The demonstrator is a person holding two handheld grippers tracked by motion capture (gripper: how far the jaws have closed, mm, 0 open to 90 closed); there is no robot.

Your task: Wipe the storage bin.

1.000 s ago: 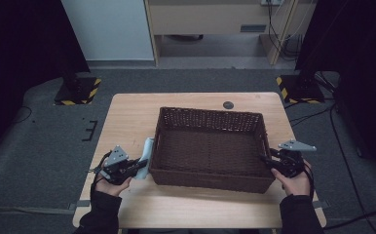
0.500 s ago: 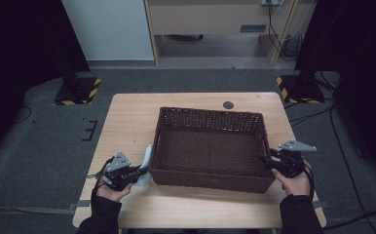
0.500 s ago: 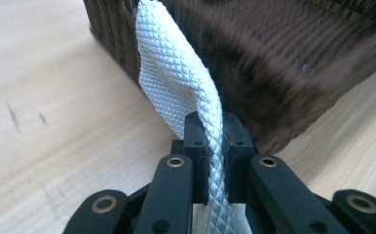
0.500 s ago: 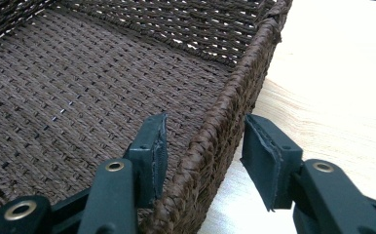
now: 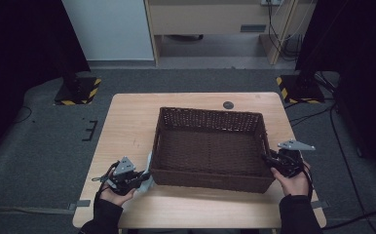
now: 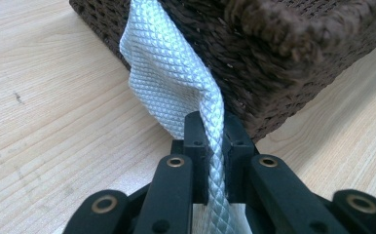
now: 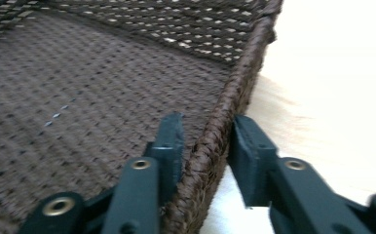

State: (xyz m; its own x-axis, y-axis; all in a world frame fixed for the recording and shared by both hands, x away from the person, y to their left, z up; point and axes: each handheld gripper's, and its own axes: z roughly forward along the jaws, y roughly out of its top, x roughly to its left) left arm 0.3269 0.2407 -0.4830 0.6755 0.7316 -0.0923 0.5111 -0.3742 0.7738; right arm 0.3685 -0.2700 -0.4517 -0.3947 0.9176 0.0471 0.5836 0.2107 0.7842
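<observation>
Two grippers on pale wood table [image 5: 127, 122], grey carpet [image 5: 40, 146], left fingers [image 6: 196, 141] pinching white cloth [image 6: 171, 73], right fingers [image 7: 254, 146] closing astride basket [image 7: 215, 141] rim.

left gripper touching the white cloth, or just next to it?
Touching. In the left gripper view, the left gripper has both jaws shut on the white cloth, which runs between them and up against the basket.

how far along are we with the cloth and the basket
Done: the left gripper is shut on the white cloth, beside the basket. In hand: the right gripper straddles the basket's right rim, its jaws just closing. Left: the cloth is not yet inside.
</observation>
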